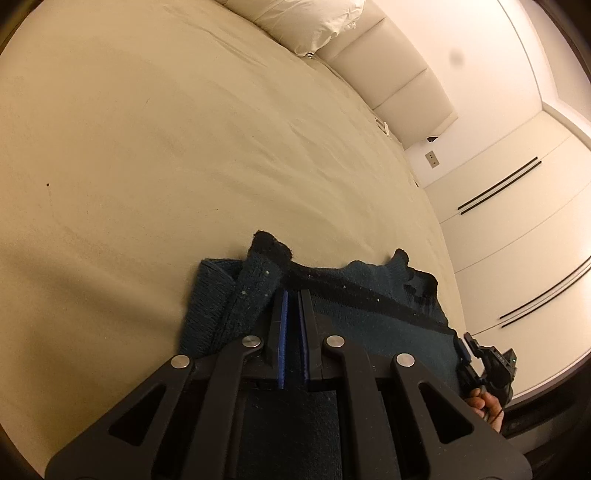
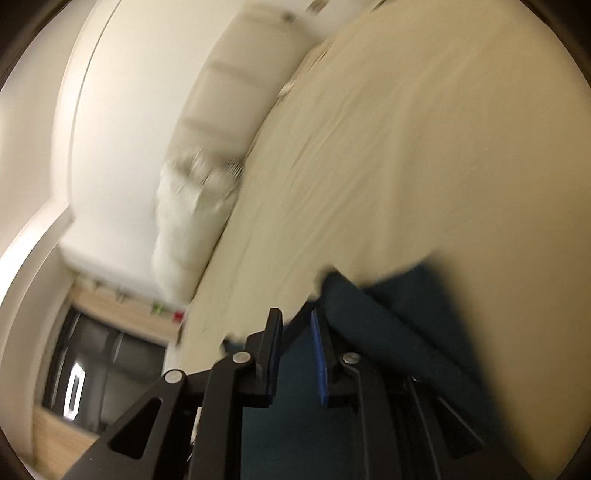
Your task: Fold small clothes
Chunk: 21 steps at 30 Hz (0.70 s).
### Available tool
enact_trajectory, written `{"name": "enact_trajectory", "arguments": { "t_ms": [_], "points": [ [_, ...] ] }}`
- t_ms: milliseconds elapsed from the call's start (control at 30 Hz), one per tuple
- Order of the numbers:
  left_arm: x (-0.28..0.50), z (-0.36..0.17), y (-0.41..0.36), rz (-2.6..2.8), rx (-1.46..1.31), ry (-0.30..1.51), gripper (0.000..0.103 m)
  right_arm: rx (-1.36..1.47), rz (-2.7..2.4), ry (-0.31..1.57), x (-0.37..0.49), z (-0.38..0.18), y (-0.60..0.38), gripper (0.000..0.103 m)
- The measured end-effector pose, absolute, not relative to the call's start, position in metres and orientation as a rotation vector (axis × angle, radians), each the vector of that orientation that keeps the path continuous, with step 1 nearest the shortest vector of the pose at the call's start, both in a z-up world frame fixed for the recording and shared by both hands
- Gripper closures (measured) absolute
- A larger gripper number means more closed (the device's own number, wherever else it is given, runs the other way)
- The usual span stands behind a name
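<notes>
A dark teal knit garment [image 1: 369, 295] with a black band and a black cuff lies bunched on the beige bed sheet [image 1: 184, 147]. My left gripper [image 1: 293, 291] is shut over it. Its tips sit at the black band, and dark knit shows in the thin slit between the blue pads. At the garment's right corner a hand [image 1: 484, 402] holds the other gripper. The right wrist view is blurred. There my right gripper [image 2: 295, 314] stands narrowly apart with an edge of the garment [image 2: 406, 314] running between its pads. A thick fold lies just right of it.
White pillows [image 1: 306, 22] and a padded headboard [image 1: 388, 62] line the far side of the bed. White wardrobe doors [image 1: 517, 221] stand past the bed's right edge. A dark window [image 2: 103, 369] shows low at the left in the right wrist view.
</notes>
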<state>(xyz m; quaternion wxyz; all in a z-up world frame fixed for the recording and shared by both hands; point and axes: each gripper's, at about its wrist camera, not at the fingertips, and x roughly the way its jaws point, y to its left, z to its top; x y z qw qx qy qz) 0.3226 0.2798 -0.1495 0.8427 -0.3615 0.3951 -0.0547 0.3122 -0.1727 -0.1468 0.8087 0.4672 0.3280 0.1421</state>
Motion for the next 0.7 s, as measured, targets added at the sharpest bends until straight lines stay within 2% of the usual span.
{"name": "enact_trajectory", "arguments": {
  "t_ms": [33, 67, 133, 167, 233, 300, 367, 467, 567, 600, 667, 700],
  "points": [
    [0.322, -0.148, 0.279, -0.11, -0.757, 0.836, 0.096, 1.004, 0.246, 0.678, 0.305, -0.142, -0.19, 0.076],
    [0.321, -0.146, 0.278, -0.101, -0.748, 0.837, 0.096, 1.002, 0.167, 0.669, 0.296, -0.138, -0.205, 0.06],
    [0.318, -0.139, 0.273, -0.069, -0.718, 0.833, 0.096, 1.01, 0.084, 0.626, 0.28, -0.131, -0.225, 0.055],
    [0.315, -0.134, 0.271, -0.046, -0.698, 0.833, 0.096, 1.005, 0.066, 0.608, 0.271, -0.124, -0.233, 0.049],
    [0.307, -0.122, 0.266, -0.021, -0.677, 0.822, 0.095, 0.974, 0.063, 0.592, 0.255, -0.11, -0.233, 0.047],
    [0.294, -0.107, 0.261, -0.04, -0.679, 0.785, 0.095, 0.963, 0.157, 0.603, 0.245, -0.099, -0.213, 0.047],
    [0.276, -0.096, 0.251, -0.062, -0.676, 0.744, 0.095, 0.972, 0.316, 0.619, 0.233, -0.092, -0.176, 0.042],
    [0.257, -0.094, 0.226, -0.108, -0.61, 0.763, 0.095, 0.882, 0.538, 0.724, 0.213, -0.096, -0.088, 0.042],
    [0.247, -0.11, 0.213, -0.105, -0.561, 0.807, 0.095, 0.86, 0.64, 0.828, 0.2, -0.127, -0.043, 0.042],
    [0.247, -0.119, 0.215, -0.094, -0.564, 0.831, 0.096, 0.854, 0.625, 0.855, 0.202, -0.138, -0.04, 0.049],
    [0.244, -0.134, 0.229, -0.127, -0.637, 0.808, 0.096, 0.881, 0.587, 0.88, 0.203, -0.157, -0.052, 0.076],
    [0.243, -0.137, 0.235, -0.133, -0.658, 0.795, 0.096, 0.914, 0.571, 0.877, 0.203, -0.162, -0.071, 0.078]
  ]
}}
